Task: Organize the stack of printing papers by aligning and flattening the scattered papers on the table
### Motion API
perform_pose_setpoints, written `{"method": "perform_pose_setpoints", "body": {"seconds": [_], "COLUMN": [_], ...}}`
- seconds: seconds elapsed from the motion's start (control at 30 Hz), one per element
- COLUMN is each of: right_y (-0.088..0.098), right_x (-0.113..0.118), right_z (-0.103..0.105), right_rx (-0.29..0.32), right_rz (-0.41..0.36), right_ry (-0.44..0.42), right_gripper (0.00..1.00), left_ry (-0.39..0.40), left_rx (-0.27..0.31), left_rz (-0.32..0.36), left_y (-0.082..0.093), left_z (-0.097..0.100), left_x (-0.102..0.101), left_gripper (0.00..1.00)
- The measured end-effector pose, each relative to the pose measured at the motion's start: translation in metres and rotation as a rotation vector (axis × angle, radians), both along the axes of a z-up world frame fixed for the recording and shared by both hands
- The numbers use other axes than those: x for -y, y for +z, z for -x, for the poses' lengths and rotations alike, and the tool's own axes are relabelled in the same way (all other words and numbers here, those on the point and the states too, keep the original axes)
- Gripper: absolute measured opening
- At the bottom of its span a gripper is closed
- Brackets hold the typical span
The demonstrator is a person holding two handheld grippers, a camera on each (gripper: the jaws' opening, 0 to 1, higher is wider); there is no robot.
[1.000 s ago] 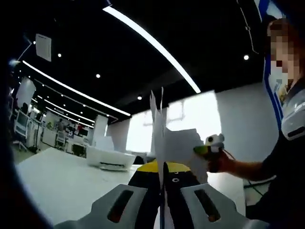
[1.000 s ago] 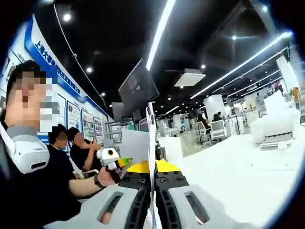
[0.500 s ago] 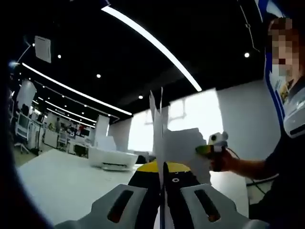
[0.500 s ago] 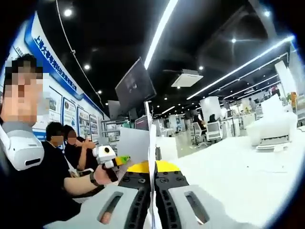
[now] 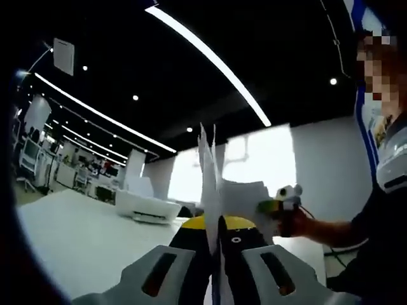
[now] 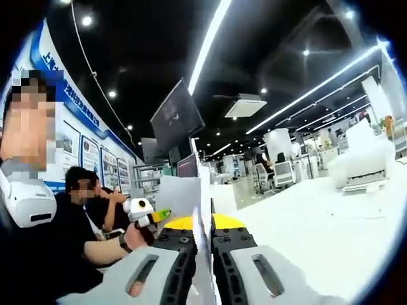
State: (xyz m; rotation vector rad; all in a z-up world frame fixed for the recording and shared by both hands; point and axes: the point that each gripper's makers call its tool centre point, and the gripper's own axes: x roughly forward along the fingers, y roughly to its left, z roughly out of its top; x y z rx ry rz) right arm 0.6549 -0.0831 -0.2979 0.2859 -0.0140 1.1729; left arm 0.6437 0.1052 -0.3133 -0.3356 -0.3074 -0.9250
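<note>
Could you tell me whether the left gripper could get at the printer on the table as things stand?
Probably not yet: the left gripper has its jaws shut on the upright papers, held edge-on. The white table looks bare up to the printer.

White table [image 5: 82,244] stretches ahead of my tongs, broad and bare up close. White printer [image 5: 147,209] sits on its far part. My right gripper view: same tabletop [image 6: 318,235], printer [image 6: 362,166] at far right.

Two low jaw-mounted views, tilted up toward the ceiling.
Facing each other across the held papers [image 5: 213,184], close; both catching table [image 6: 318,216] at lower frame.
</note>
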Motion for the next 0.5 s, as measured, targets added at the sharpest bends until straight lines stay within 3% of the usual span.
{"method": "perform_pose_setpoints", "body": {"seconds": [0.17, 0.4, 0.5], "right_y": [-0.007, -0.007, -0.01], "right_x": [-0.003, -0.011, -0.011], "right_z": [0.0, 0.006, 0.007], "right_rx": [-0.036, -0.003, -0.007], "right_rz": [-0.02, 0.009, 0.016], "right_ry": [0.011, 0.025, 0.028], "right_gripper": [0.07, 0.09, 0.11], "left_ry": [-0.018, -0.033, -0.039], "left_rx": [-0.017, -0.005, -0.011], "left_rz": [0.019, 0.013, 0.012], "left_y": [-0.005, -0.004, -0.006], "left_z": [0.001, 0.005, 0.008], "left_x": [0.003, 0.007, 0.008], "left_gripper": [0.08, 0.1, 0.16]}}
